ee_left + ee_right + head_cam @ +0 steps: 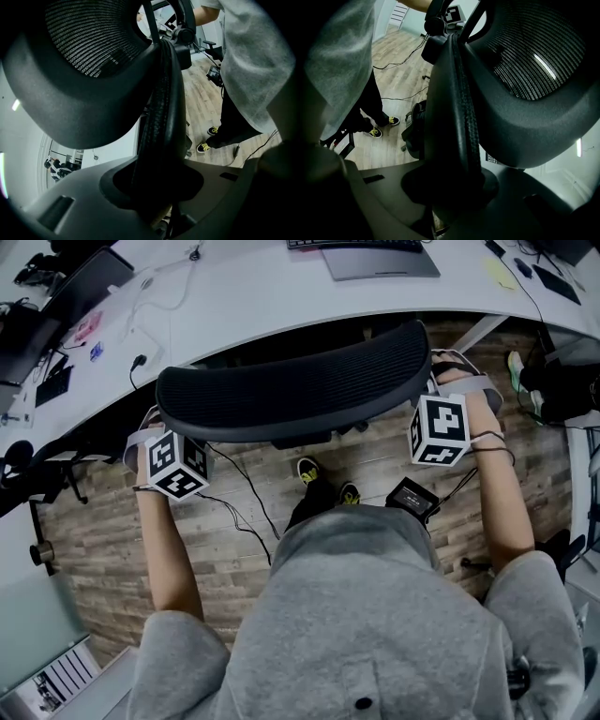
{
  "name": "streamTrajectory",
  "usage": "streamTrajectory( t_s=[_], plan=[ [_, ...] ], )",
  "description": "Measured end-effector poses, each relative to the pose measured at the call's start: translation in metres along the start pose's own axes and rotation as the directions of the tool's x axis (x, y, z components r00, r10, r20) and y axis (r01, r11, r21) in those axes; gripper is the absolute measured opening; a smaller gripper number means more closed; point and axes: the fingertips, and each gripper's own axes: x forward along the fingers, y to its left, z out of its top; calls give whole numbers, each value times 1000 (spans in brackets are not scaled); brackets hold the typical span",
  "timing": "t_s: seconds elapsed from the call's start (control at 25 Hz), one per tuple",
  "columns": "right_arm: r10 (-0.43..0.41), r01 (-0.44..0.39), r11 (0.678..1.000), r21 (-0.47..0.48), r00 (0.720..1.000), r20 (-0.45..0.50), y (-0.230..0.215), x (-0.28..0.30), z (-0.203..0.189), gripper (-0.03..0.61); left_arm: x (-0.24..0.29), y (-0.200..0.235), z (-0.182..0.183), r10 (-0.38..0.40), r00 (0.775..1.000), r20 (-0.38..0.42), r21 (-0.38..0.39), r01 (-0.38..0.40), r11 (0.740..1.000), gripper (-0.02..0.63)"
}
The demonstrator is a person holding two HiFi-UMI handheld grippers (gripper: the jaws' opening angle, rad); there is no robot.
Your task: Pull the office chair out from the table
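The black mesh office chair (292,382) stands with its backrest just in front of the curved white table (262,292). My left gripper (154,424) is shut on the backrest's left edge, and my right gripper (437,373) is shut on its right edge. In the left gripper view the backrest's rim (161,117) runs down between the jaws of the left gripper (158,190). The right gripper view shows the same on the other side: the rim (459,117) is pinched in the right gripper (451,190). The fingertips themselves are hidden by the rim.
A keyboard (354,245) and cables lie on the table. Black cables (246,491) and a small black box (412,495) lie on the wooden floor (103,549) behind the chair. The person's shoes (309,470) stand close behind the chair. More chairs and gear crowd both sides.
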Motion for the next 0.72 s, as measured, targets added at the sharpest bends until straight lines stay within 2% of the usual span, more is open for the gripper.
streamTrajectory(
  t_s=[0.72],
  plan=[
    [1,3,998,-60,998,61,25,-22,9,89,-26,-48,-10,3,999,-47,-52,-6,999,137]
  ],
)
